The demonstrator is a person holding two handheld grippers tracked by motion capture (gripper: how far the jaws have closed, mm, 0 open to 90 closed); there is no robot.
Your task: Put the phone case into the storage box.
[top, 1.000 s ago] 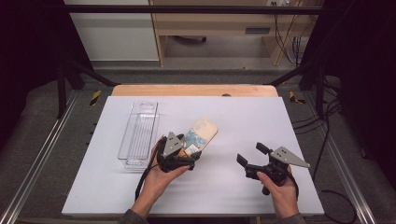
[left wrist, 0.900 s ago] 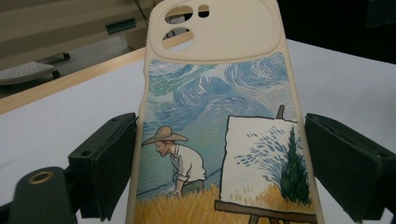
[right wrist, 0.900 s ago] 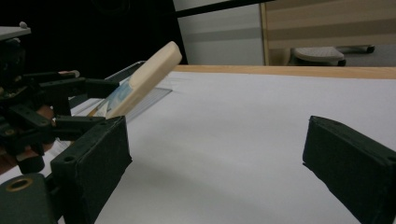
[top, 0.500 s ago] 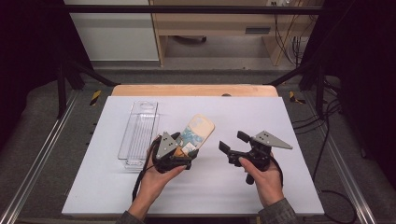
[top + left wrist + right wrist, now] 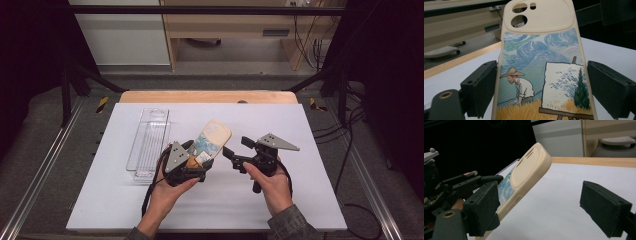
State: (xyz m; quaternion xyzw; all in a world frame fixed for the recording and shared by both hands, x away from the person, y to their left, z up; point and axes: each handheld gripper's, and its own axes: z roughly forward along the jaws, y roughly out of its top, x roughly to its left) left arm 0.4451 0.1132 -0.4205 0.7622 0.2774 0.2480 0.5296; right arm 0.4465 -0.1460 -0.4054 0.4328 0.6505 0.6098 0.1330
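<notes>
A cream phone case [image 5: 213, 136] printed with a painter in a wheat field is held tilted up off the white table [image 5: 310, 200]. My left gripper [image 5: 200, 156] is shut on its lower end. In the left gripper view the case [image 5: 541, 57] fills the gap and both pads [image 5: 484, 87] press its sides, camera cut-outs at the top. My right gripper [image 5: 239, 148] stands open just right of the case, jaws pointing at it. In the right gripper view the case [image 5: 531, 170] leans by the left pad [image 5: 485, 206], apart from the right pad.
A clear plastic box [image 5: 147, 145] lies lengthwise at the left of the table. A wooden strip [image 5: 210, 97] runs along the far edge. Metal rails [image 5: 40, 175] and cables [image 5: 345, 150] flank the table.
My right gripper has moved left and a little away from me, up beside the case. The left gripper has shifted slightly with the case still in it.
</notes>
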